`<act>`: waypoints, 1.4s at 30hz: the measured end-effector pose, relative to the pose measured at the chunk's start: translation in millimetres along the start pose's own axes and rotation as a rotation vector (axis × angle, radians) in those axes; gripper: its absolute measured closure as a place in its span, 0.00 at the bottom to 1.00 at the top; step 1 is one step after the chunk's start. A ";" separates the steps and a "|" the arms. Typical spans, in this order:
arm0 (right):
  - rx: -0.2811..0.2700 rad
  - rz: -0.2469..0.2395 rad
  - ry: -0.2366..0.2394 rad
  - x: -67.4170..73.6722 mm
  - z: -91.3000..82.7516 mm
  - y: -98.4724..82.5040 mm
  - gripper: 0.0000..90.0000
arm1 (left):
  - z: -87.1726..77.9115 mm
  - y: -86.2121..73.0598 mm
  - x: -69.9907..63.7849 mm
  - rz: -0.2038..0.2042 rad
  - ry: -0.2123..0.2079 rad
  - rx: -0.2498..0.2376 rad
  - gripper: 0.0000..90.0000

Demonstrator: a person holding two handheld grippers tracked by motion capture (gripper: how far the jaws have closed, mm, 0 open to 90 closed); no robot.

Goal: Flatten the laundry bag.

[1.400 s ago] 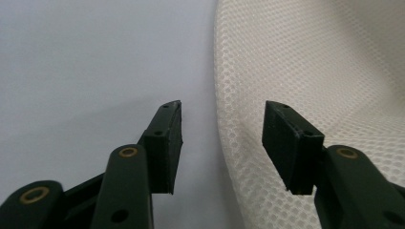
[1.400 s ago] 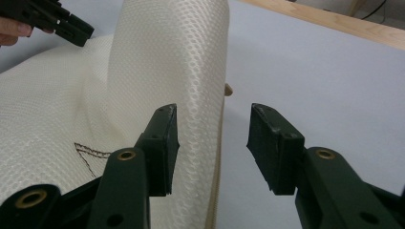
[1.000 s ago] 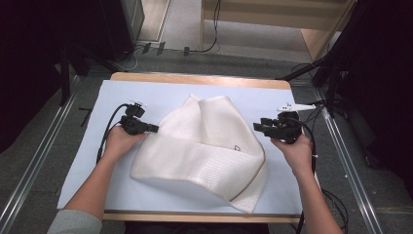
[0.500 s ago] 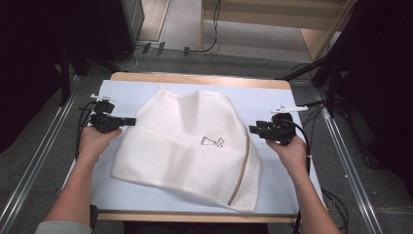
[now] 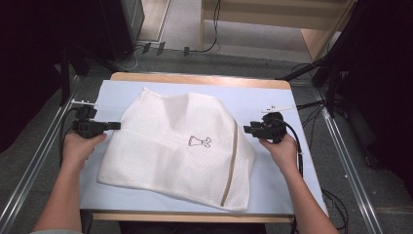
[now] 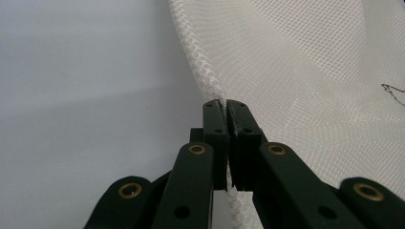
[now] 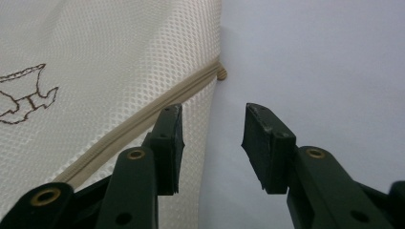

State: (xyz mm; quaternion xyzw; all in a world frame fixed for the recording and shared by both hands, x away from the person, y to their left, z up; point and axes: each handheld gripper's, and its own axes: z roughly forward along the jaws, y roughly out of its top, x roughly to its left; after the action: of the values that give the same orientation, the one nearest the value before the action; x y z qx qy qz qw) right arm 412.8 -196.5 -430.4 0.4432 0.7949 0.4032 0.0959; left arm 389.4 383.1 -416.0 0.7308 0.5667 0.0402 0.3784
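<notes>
My left gripper (image 6: 224,107) pinches the mesh bag's (image 5: 180,146) left edge; the bag lies flat on the table (image 5: 287,180). My right gripper (image 7: 212,143) gapes beside its right edge (zipper (image 7: 143,124) just inboard).

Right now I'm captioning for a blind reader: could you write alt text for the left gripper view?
The left tongs are shut on the stitched edge of a white mesh bag, their black jaws pressed together around the seam. The bag spreads to the right over a pale blue table cover.
</notes>
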 end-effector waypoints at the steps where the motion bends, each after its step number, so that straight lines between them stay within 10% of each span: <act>1: -0.002 0.010 0.001 -1.1 2.9 0.0 0.67 | -1.8 -1.5 1.6 -0.006 0.002 0.000 0.98; 21: 0.074 -0.011 0.026 17.9 64.3 0.7 0.50 | -6.6 -14.0 12.8 -0.044 0.028 0.014 0.94; 35: 0.100 -0.017 0.047 22.1 65.0 2.3 0.92 | -4.4 -13.1 11.4 -0.041 0.021 0.014 0.94; 42: 0.054 -0.051 0.012 20.0 37.2 15.9 0.93 | -1.0 -9.7 4.0 -0.045 -0.030 -0.004 0.94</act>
State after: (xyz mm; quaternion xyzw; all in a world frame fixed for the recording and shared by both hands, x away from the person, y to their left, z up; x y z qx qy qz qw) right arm 430.0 -155.7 -439.1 0.4228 0.8170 0.3817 0.0895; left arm 382.7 387.8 -422.6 0.7175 0.5773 0.0221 0.3892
